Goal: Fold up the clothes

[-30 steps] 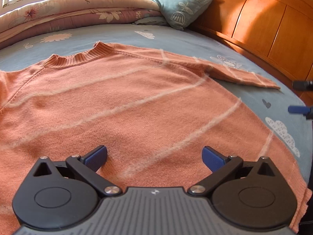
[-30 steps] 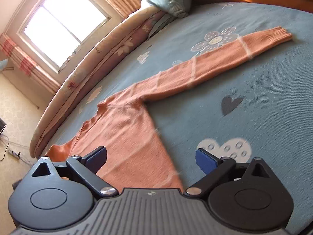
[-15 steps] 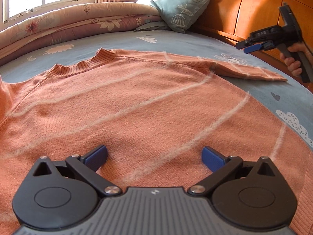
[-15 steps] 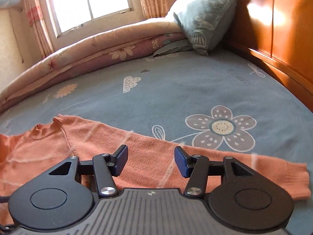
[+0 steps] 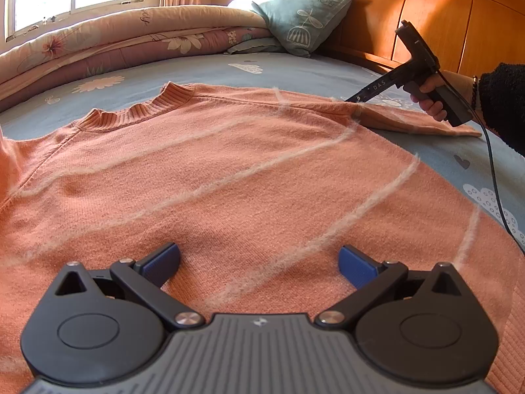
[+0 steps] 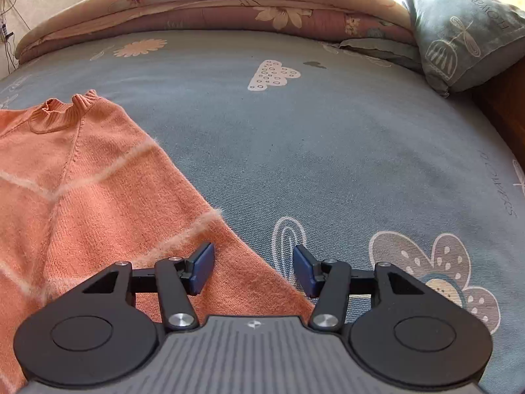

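Note:
An orange sweater (image 5: 229,164) with pale fuzzy stripes lies flat on the blue bed sheet (image 6: 328,147), its ribbed collar (image 5: 137,111) toward the quilt. My left gripper (image 5: 259,261) hovers open over the sweater's lower body, nothing between its blue pads. My right gripper (image 6: 254,267) is half open, jaws astride the upper edge of the right sleeve near the shoulder; the pads do not press on the cloth. From the left wrist view, a hand (image 5: 430,98) holds that gripper (image 5: 356,99), tips down on the sleeve (image 5: 410,121), which stretches out to the right.
A rolled floral quilt (image 5: 131,42) runs along the far side of the bed below the window. A blue-green pillow (image 6: 466,32) leans on the wooden headboard (image 5: 459,16). A black cable (image 5: 492,170) trails from the right gripper across the sheet.
The right gripper swung from the bed's near right edge up to the sleeve by the shoulder, rolling level, and its jaws narrowed. The left gripper and the sweater stayed put.

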`<act>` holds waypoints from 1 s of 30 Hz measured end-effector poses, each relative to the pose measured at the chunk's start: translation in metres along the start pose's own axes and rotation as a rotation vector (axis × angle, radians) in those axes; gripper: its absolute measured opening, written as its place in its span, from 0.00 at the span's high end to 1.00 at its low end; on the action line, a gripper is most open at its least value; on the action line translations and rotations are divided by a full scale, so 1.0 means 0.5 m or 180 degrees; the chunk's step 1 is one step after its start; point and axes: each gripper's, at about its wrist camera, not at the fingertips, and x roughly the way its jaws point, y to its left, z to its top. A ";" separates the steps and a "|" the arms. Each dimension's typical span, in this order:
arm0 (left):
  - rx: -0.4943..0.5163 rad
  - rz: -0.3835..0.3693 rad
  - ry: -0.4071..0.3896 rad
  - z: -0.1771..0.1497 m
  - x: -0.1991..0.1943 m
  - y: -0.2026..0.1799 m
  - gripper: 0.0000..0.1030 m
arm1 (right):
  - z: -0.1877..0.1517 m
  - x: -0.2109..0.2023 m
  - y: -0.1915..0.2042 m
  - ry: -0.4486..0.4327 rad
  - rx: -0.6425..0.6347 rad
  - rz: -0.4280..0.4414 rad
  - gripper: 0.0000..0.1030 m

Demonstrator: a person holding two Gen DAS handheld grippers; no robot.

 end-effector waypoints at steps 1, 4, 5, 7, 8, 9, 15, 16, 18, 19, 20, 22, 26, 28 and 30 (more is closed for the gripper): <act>0.0004 0.0004 -0.0001 0.000 0.000 -0.001 0.01 | -0.004 0.000 -0.004 -0.0021 0.0037 0.0030 0.44; 0.0008 0.0008 -0.0002 0.000 0.000 -0.001 0.01 | -0.013 -0.008 0.015 -0.0109 -0.0015 -0.0009 0.68; 0.0010 0.0010 -0.0002 0.001 0.000 -0.001 0.01 | -0.015 -0.011 0.027 -0.0135 -0.0078 -0.0063 0.76; 0.0012 0.0011 -0.0003 0.001 0.000 -0.002 0.01 | -0.018 -0.018 0.049 -0.0176 -0.0203 -0.0181 0.86; 0.0012 0.0011 -0.0003 0.001 0.000 -0.002 0.01 | -0.015 -0.020 0.057 -0.0182 -0.0258 -0.0267 0.88; 0.0013 0.0012 -0.0004 0.000 0.000 -0.002 0.01 | -0.010 -0.023 0.065 -0.0189 -0.0304 -0.0364 0.89; 0.0017 0.0014 -0.0004 0.000 0.000 -0.002 0.01 | 0.036 -0.013 0.088 -0.0289 -0.0467 -0.0866 0.96; 0.0017 0.0014 -0.0004 0.000 0.000 -0.002 0.01 | 0.044 -0.004 0.089 -0.0300 -0.0475 -0.0990 0.99; 0.0017 0.0013 -0.0004 0.000 0.000 -0.002 0.01 | 0.056 0.016 0.081 -0.0243 -0.0430 -0.1098 0.99; 0.0014 0.0010 -0.0005 0.000 0.000 -0.001 0.01 | 0.060 0.024 0.074 -0.0200 -0.0350 -0.1090 0.99; 0.0013 0.0007 -0.0006 0.000 0.000 -0.001 0.01 | 0.061 0.026 0.069 -0.0222 -0.0290 -0.1060 0.97; 0.0012 0.0004 -0.0007 -0.001 -0.001 -0.001 0.01 | 0.058 0.008 0.059 -0.0359 -0.0129 -0.0702 0.81; 0.0011 0.0002 -0.0008 -0.001 -0.001 0.000 0.01 | 0.046 -0.006 0.041 -0.0350 -0.0089 -0.0305 0.57; 0.0012 0.0002 -0.0008 -0.001 -0.001 0.000 0.01 | 0.033 -0.012 0.024 -0.0271 -0.0110 -0.0286 0.57; 0.0015 0.0003 -0.0008 -0.001 -0.001 0.000 0.01 | 0.012 -0.026 -0.005 -0.0232 -0.0050 -0.0255 0.55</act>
